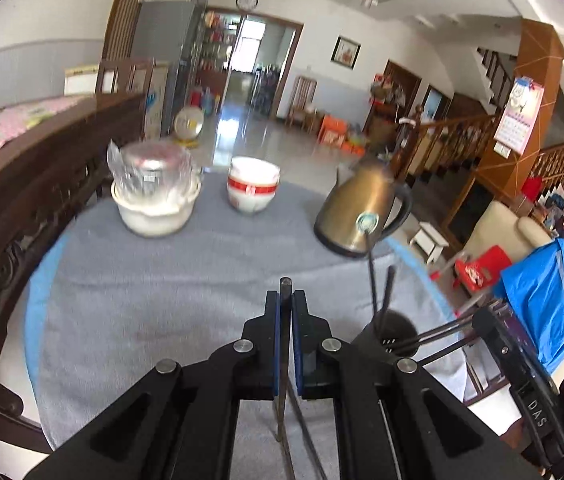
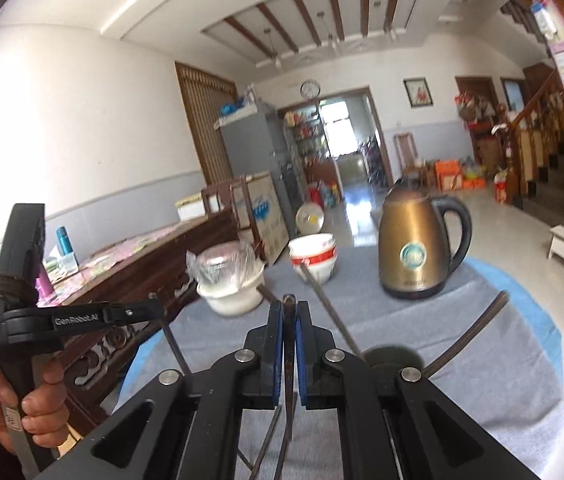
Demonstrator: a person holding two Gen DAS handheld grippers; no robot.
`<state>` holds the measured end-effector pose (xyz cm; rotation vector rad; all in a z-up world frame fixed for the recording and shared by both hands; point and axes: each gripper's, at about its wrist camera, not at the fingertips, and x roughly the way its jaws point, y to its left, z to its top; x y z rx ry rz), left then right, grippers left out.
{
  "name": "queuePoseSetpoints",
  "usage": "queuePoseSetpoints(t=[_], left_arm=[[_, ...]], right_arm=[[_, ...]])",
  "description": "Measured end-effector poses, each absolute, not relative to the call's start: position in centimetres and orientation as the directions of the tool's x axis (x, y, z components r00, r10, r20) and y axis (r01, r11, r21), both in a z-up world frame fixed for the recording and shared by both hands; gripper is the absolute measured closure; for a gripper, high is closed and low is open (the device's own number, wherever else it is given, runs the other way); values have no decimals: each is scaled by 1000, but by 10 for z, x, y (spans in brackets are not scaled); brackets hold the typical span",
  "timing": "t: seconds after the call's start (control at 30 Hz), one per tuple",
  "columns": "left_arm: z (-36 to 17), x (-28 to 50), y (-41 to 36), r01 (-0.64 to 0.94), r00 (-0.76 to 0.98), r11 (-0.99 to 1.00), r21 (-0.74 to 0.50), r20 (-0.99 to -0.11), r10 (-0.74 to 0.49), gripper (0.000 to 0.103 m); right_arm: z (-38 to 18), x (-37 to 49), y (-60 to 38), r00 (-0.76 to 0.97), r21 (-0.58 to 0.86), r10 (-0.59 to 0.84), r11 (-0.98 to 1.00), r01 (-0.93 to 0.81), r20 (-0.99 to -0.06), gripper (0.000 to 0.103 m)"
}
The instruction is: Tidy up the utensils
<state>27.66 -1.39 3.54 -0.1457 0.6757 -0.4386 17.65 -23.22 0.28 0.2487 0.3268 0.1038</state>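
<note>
Grey cloth (image 1: 161, 280) covered the round table, and both grippers were busy over it. From the left wrist view, the left gripper (image 1: 286, 300) had its blue-padded jaws pinched narrow on dark chopsticks (image 1: 285, 286), the square tip poking out just past the fingertips and the shafts trailing down beneath the jaws toward six o'clock. At about four o'clock from that gripper sat the black utensil holder (image 1: 396, 330), with two more dark chopsticks (image 1: 382, 288) standing upright in it and others leaning out toward three o'clock, where the right gripper's black body showed. Over to the right wrist view: the right gripper (image 2: 290, 312) was likewise clamped narrow on a dark chopstick pair (image 2: 289, 344), tip up between the pads, shafts splaying out below. The holder's dark rim (image 2: 392, 356) sat just beside the right jaw at three o'clock, sticks fanning from it. Far across the cloth at twelve o'clock stood the stacked red-and-white bowls (image 1: 253, 190); at ten o'clock a white pot with plastic-wrapped glassware (image 1: 153, 196) on top; at one o'clock the bronze electric kettle (image 1: 356, 208). A hand (image 2: 21, 396) gripped the left tool's handle at nine o'clock.
</note>
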Motion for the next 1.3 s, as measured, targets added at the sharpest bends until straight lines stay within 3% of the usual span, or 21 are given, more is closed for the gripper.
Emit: queuePoseSetpoints(t=[0.8, 1.3], left_arm=[[98, 233, -47, 435, 769, 851, -293, -370, -521, 97], [118, 221, -87, 478, 803, 826, -300, -233, -549, 97]], right_arm=[[47, 125, -290, 996, 349, -71, 933, 86, -56, 97], [51, 125, -289, 971, 283, -234, 935, 212, 46, 97]])
